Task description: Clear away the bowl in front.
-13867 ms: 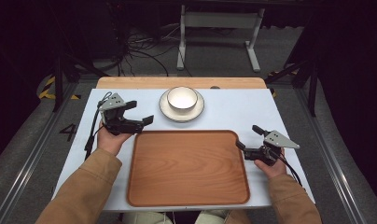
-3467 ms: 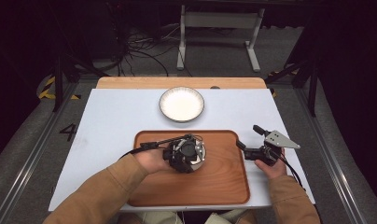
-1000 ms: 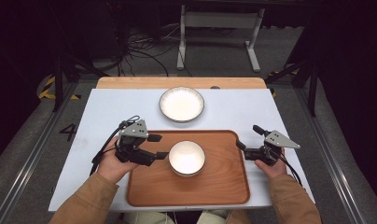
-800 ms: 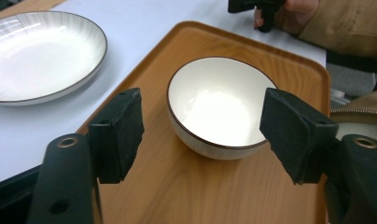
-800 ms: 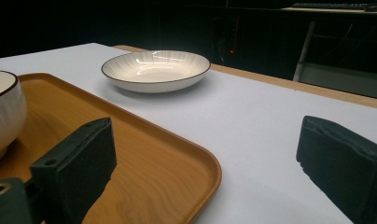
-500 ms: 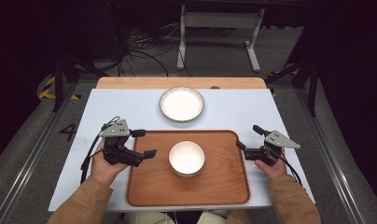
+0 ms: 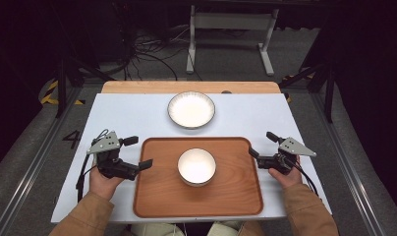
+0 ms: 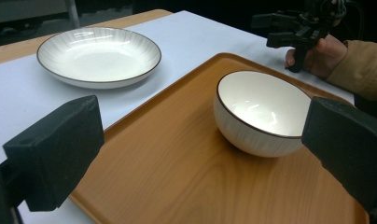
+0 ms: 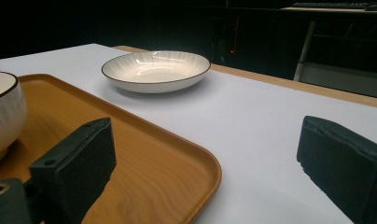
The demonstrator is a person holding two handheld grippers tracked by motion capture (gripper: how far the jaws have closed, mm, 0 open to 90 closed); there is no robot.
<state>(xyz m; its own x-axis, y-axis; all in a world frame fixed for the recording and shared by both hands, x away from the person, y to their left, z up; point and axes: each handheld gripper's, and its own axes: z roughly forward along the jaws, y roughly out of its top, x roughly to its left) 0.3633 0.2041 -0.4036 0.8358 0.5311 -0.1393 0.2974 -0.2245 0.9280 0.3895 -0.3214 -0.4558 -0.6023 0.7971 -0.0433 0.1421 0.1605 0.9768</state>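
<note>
Tool in my left hand [image 7: 137,153] has just spread its jaws wide with nothing between them, off the tray's [image 7: 157,196] left edge, so the plate [image 7: 191,109] up the desk [image 7: 265,118] lies nearer it than my right tool [image 7: 262,149], while the bowl [image 7: 196,166] sits mid-tray.

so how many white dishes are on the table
2: a bowl on the wooden tray, and a plate on the white table just beyond the tray.

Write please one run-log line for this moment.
bowl: upright on tray | left gripper: open, jaws just opened, nothing between | right gripper: open, empty | plate: on table
</note>
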